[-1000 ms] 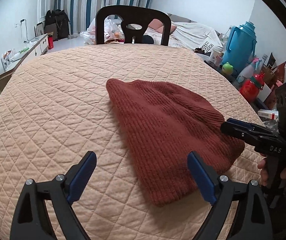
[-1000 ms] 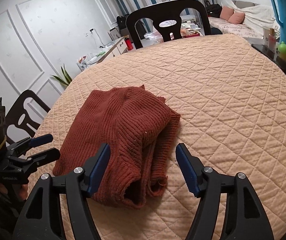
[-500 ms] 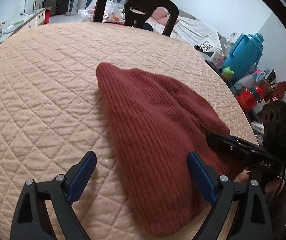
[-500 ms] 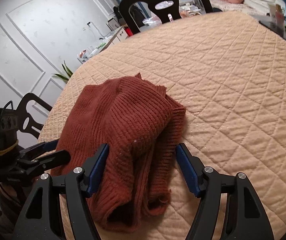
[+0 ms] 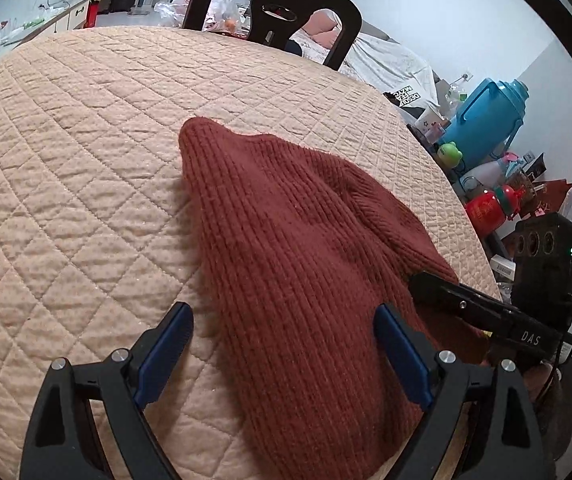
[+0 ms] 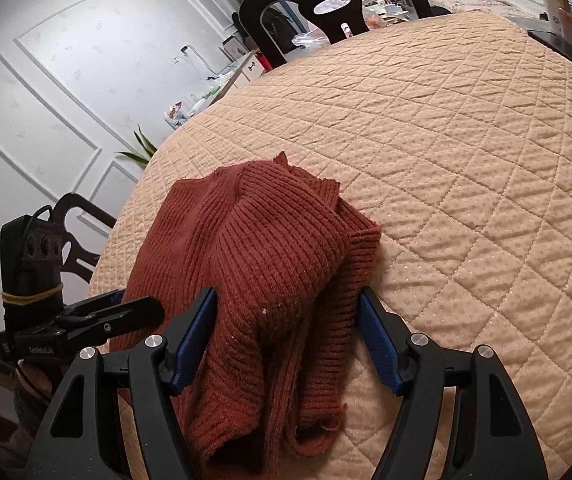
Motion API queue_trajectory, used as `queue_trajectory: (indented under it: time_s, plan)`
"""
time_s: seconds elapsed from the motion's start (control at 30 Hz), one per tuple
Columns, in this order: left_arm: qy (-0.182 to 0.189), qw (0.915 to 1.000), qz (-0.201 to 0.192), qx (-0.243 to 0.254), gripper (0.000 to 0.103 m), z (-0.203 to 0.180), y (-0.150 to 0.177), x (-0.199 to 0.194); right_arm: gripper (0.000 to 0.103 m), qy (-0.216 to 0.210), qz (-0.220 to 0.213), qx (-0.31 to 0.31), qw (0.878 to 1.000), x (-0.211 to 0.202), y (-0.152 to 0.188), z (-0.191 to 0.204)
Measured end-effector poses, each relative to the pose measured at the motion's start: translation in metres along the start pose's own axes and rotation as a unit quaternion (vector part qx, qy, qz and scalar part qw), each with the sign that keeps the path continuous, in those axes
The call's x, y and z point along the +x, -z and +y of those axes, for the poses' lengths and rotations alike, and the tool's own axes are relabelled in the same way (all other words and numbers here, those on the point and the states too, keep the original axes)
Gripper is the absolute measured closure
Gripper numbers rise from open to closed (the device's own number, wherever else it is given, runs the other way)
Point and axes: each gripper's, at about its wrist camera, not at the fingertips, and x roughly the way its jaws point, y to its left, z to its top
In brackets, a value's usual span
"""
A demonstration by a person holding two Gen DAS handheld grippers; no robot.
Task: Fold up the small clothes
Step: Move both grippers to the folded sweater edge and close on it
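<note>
Both tongs spread wide over a rust knit garment [image 5: 298,264] lying near the front edge of the quilted bench [image 5: 86,160].

Left tongs [image 5: 282,356]: jaws wide apart, one blue pad over the quilt, the other over the knit, nothing gripped. Right tongs [image 6: 286,336]: also spread wide, straddling the bunched folded end; pads sit right at the fabric, can't tell if they press on it. The garment's near hem is cut off by the lower frame edge in the left view; its type is hard to make out. In the left view, "DAS" reads on the right tool's body; the label on the left tool is too blurred to read. Mirrored print on white cloth [image 5: 406,96] behind the bench is illegible. A chair [image 5: 274,12] stands at the far side.
</note>
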Motion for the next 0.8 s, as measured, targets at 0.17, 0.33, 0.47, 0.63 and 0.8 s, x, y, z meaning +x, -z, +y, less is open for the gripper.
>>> queue_trajectory:
  time_s: [0.17,0.33,0.47,0.63,0.8]
  plan:
    - [-0.003,1.0,-0.002,0.003,0.015,-0.0012,-0.0003,0.0006,0.033,-0.006,0.002,-0.003,1.0,0.0017,-0.0003,0.0014]
    - [-0.001,1.0,-0.005,-0.004,0.02,0.0024,-0.0022,-0.0005,0.042,-0.02,0.007,0.005,1.0,0.0036,0.0003,-0.0004]
    - [-0.001,1.0,-0.005,-0.004,0.022,0.0032,-0.0023,-0.0009,0.046,-0.025,0.008,0.009,1.0,0.0036,0.0007,-0.0019]
    - [0.011,0.9999,-0.001,-0.007,0.035,0.0027,-0.003,0.0008,0.053,-0.027,0.009,0.008,1.0,0.0043,0.0015,-0.0006]
    - [0.01,0.9999,-0.003,-0.01,0.039,0.0013,-0.0041,0.0016,0.057,-0.023,0.007,0.005,1.0,0.0038,0.0024,0.002]
